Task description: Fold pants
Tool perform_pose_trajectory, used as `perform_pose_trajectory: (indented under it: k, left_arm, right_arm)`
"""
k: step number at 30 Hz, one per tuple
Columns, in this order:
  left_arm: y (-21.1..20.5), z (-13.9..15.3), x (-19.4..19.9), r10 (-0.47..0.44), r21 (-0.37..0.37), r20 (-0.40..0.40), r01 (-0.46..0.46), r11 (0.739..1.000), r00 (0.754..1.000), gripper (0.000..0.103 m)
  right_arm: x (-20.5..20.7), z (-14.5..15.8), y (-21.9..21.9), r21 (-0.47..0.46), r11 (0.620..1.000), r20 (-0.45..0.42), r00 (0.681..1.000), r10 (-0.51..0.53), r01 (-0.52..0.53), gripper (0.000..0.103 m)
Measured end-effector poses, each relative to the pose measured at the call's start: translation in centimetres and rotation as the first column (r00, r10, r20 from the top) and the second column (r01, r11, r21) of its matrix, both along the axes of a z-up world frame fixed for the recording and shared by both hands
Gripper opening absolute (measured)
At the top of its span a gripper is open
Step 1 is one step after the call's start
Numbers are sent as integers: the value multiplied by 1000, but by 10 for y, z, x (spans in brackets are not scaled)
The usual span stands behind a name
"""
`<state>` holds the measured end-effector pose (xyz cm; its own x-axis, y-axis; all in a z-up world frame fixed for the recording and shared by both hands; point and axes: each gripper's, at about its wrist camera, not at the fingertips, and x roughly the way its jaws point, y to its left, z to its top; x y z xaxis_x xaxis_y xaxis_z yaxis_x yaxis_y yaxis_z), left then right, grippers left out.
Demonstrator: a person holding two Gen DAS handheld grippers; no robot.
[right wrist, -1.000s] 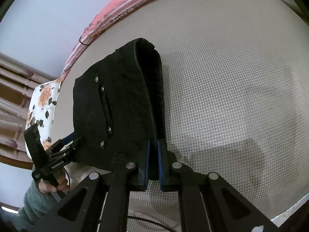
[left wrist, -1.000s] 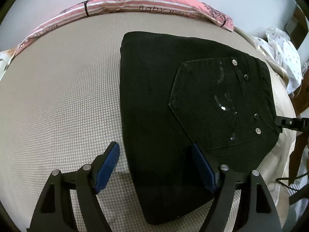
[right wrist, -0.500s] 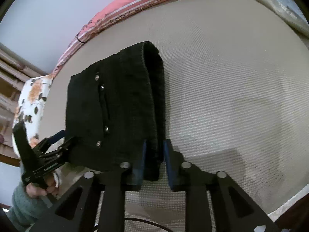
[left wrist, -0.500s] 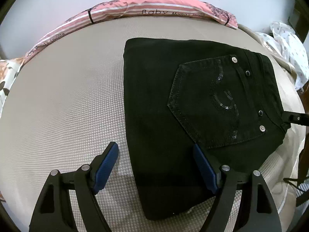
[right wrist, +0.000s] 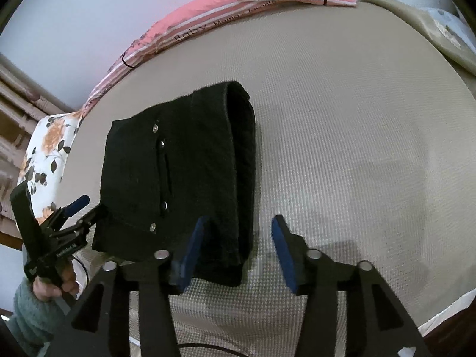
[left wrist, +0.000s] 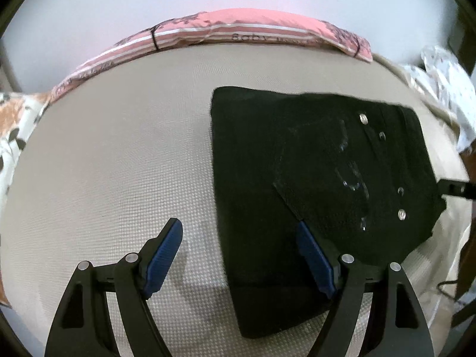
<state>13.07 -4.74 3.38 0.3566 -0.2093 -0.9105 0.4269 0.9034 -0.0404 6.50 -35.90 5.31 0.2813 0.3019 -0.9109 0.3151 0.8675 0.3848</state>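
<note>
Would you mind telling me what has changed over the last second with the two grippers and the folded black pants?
The right gripper has just been opening and let go of the pants' folded edge, which now lies loose between its jaws. The left gripper stayed open; the pants stayed folded on the mattress.

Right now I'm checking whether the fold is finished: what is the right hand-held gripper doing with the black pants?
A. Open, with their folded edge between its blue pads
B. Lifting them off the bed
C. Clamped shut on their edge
A: the right hand-held gripper has just been opening, its blue pads stand apart, and the pants lie folded on the bed.
</note>
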Motion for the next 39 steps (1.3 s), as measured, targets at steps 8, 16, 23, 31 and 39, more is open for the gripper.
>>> perform_pose_trajectory:
  k: [8, 16, 23, 31, 39]
  left_arm:
    - [32, -3, 24, 95, -158, -141, -117, 980, 985, 79]
    - [39, -6, 32, 69, -328, -296, -170, 929, 953, 79]
    - [47, -23, 48, 76, -386, -421, -254, 887, 904, 79]
    - [55, -38, 63, 55, -442, -515, -320, 838, 855, 79]
    - [43, -44, 82, -32, -486, -527, -271, 831, 849, 79]
  right_arm:
    - [9, -7, -9, 41, 999, 7, 1000, -20, 20, 57]
    - [14, -24, -14, 191, 982, 32, 999, -7, 0, 57]
    - [17, -51, -25, 298, 954, 11, 1000, -15, 11, 59]
    - [24, -69, -39, 445, 895, 8, 1000, -26, 20, 57]
    - [54, -85, -29, 562, 827, 15, 1000, 19, -24, 55]
